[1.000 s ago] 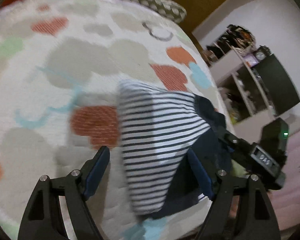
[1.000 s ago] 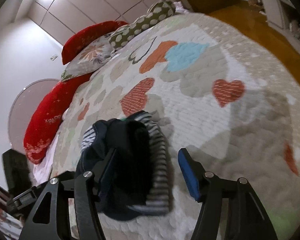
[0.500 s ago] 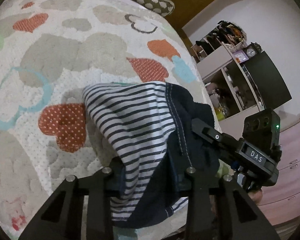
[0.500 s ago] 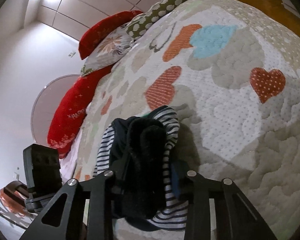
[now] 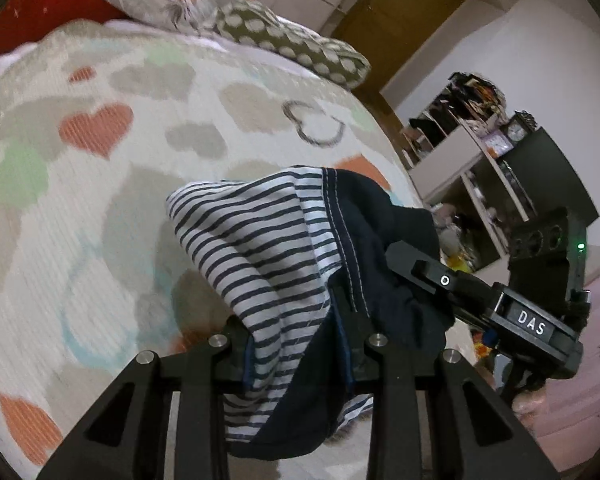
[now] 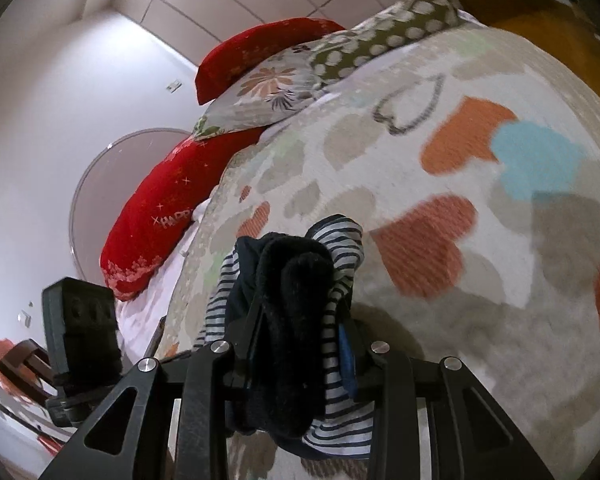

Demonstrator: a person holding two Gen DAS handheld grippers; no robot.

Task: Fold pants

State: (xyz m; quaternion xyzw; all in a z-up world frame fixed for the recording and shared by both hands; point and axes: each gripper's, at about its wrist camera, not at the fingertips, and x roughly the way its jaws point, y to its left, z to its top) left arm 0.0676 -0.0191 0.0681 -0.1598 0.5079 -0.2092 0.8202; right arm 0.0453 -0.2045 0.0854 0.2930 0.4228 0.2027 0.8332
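The pants (image 5: pixel 268 248) are a bunched bundle of navy cloth with a white and navy striped lining, held up above the heart-patterned bedspread (image 5: pixel 100 208). My left gripper (image 5: pixel 300 352) is shut on the bundle's near edge. My right gripper (image 6: pixel 300 352) is shut on the other side of the pants (image 6: pixel 296 304), where dark fleecy cloth bulges between the fingers. The right gripper's body also shows at the right of the left wrist view (image 5: pixel 500 304); the left gripper's body shows at the lower left of the right wrist view (image 6: pixel 80 328).
Red, floral and dotted pillows (image 6: pixel 268 76) lie at the head of the bed. Cluttered shelves and a dark cabinet (image 5: pixel 500 168) stand past the bed's right edge, by a wooden door (image 5: pixel 400 28).
Both grippers were open around the bundle a second ago. They closed on the pants and have lifted them off the bedspread, with the views tilting up toward the pillows.
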